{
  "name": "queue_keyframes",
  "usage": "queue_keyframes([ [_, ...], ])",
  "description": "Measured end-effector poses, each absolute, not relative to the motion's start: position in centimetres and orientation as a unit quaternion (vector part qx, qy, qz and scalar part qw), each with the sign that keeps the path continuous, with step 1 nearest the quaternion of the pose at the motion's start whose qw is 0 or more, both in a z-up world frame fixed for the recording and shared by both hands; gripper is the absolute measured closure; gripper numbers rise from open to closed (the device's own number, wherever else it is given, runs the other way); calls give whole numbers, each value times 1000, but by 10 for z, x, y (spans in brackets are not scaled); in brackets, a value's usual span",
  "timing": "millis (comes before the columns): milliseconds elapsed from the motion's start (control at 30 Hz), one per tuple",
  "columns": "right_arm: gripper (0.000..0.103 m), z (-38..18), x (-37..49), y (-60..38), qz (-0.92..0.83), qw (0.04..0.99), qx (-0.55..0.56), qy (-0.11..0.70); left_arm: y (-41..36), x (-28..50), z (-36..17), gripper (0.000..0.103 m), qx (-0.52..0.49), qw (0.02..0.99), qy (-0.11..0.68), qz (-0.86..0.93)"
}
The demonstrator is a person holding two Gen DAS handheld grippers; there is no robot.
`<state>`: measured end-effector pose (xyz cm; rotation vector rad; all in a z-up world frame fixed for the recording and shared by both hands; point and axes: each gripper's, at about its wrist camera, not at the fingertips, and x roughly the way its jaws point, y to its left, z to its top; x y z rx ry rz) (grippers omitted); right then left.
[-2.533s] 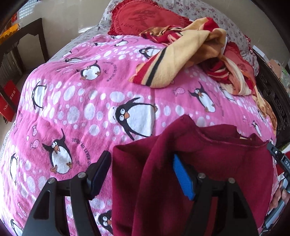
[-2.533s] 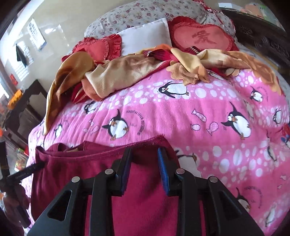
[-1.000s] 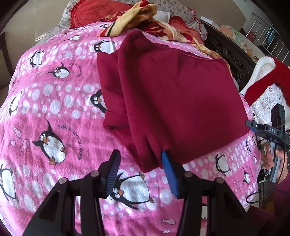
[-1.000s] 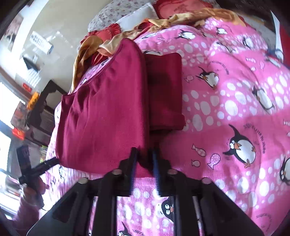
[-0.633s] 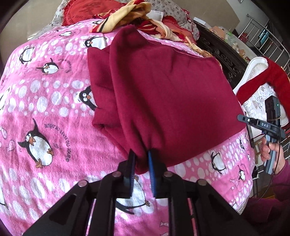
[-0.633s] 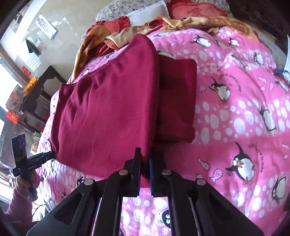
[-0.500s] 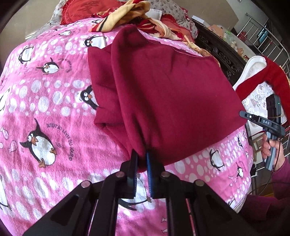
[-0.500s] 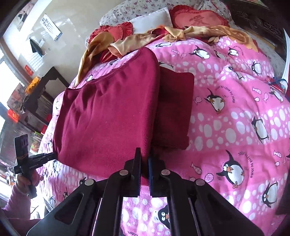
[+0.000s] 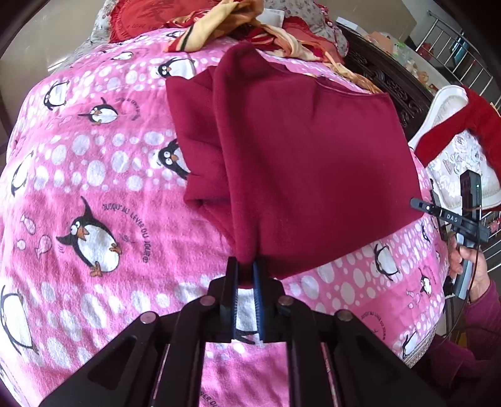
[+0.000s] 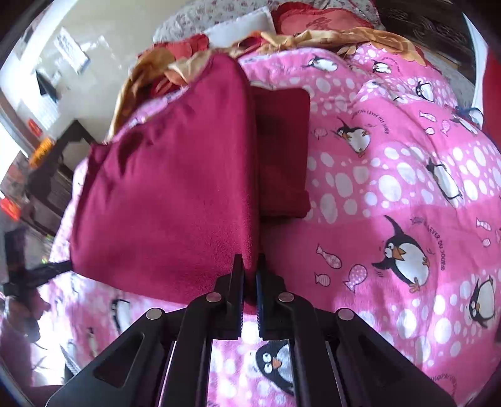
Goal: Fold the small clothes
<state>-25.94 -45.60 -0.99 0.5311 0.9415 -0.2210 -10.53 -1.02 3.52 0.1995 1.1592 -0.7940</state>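
Maroon fleece, a small garment (image 9: 300, 156), lies spread on the pink penguin blanket (image 9: 94, 188), and each near bottom corner of it is pinched: the left gripper (image 9: 245, 281) and the right gripper (image 10: 249, 275) are both clenched on its hem, probably so the edge can be carried up toward the collar for a fold. A sleeve (image 10: 281, 150) is tucked beside the garment's body, its underside hidden, and the left gripper's far-off shape in the right view is too blurred to read.

A bed (image 9: 78, 175) under a pink penguin blanket, carved dark headboard (image 9: 391, 81), pale wall (image 10: 103, 28), bright daylight.
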Motion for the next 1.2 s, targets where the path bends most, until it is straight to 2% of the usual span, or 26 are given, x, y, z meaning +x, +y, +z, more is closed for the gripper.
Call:
queue_keyframes([
  [233, 100, 26, -260, -440, -127, 862, 189, 454, -12, -126, 54, 91, 127, 793, 500, -325],
  [400, 96, 51, -259, -430, -115, 873, 193, 433, -11, -129, 68, 61, 127, 810, 484, -307],
  [600, 95, 50, -233, -412, -105, 873, 175, 443, -15, -127, 85, 45, 109, 830, 463, -291],
  [833, 95, 34, -222, -421, -134, 864, 181, 450, -25, -119, 80, 44, 106, 833, 466, -280],
  [1200, 95, 3, -206, -446, -153, 849, 199, 466, -32, -105, 42, 44, 102, 816, 507, -258],
])
